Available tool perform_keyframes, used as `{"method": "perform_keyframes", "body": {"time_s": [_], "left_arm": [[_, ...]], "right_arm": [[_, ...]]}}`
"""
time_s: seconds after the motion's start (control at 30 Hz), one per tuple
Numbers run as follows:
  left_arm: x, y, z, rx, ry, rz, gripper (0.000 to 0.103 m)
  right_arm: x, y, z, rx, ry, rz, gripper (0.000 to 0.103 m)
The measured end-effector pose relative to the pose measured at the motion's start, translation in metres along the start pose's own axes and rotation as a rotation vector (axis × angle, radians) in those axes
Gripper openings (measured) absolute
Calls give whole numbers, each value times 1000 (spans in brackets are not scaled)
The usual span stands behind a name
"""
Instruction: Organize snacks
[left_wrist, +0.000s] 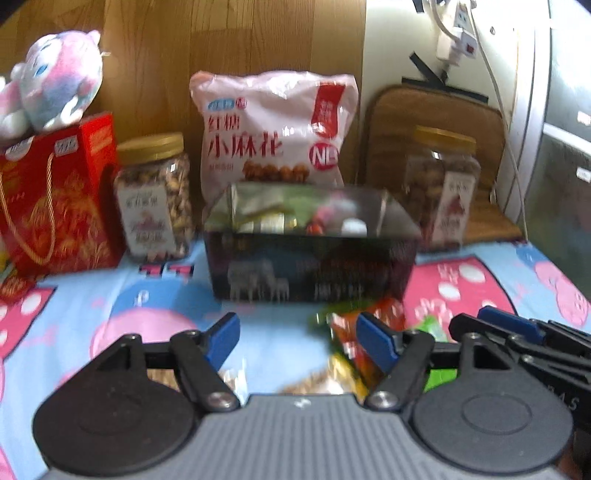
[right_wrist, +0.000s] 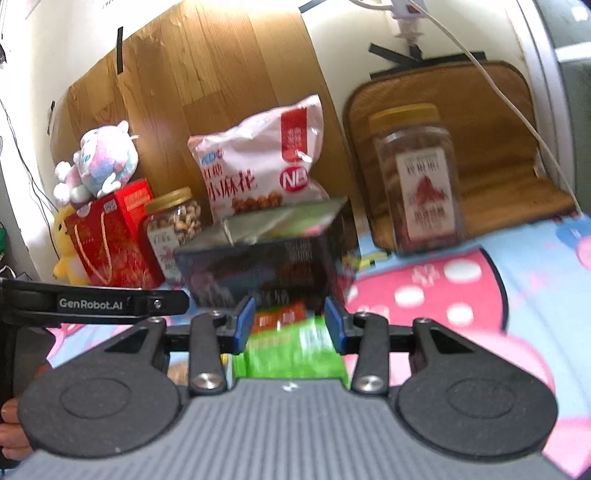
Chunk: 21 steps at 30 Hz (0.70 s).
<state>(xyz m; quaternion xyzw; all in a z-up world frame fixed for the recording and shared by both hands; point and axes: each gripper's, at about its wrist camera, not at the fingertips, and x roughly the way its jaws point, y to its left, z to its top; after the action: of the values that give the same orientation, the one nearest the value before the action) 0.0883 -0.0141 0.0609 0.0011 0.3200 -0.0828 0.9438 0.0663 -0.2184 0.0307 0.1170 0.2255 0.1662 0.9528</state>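
A dark open box (left_wrist: 314, 266) (right_wrist: 258, 269) with several small wrapped snacks inside stands on the cartoon bedsheet. Just in front of it lies a blurred heap of loose packets: orange-red ones (left_wrist: 354, 332) and a green packet (right_wrist: 291, 350) (left_wrist: 437, 376). My left gripper (left_wrist: 299, 343) hovers low before the box, jaws wide open, with nothing between the blue pads; the orange-red packets lie by its right pad. My right gripper (right_wrist: 290, 326) is open over the green packet, which lies beneath and between its pads. Its fingers (left_wrist: 506, 323) show at the right of the left wrist view.
Behind the box lean a pink snack bag (left_wrist: 273, 129) (right_wrist: 258, 166), a nut jar (left_wrist: 155, 195) on the left and another jar (right_wrist: 417, 177) on the right. A red gift box (left_wrist: 59, 195) with a plush toy (left_wrist: 59, 81) stands far left. A brown cushion (right_wrist: 498, 147) lies back right.
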Motion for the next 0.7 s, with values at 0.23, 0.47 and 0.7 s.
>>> {"method": "perform_keyframes", "body": {"time_s": [0.23,0.47,0.7], "left_arm": [[-9,-5,-28,-13,40,47,74],[-10,-3,-39,-50,77,69,74],[-7,-6,-43,-49,94,107,74]], "right_arm": [[-17,3,-27,3,7,8,46],[-24,2,-34,1,-10,18,46],[-24,-2,-35,10,-17,37,47]]}}
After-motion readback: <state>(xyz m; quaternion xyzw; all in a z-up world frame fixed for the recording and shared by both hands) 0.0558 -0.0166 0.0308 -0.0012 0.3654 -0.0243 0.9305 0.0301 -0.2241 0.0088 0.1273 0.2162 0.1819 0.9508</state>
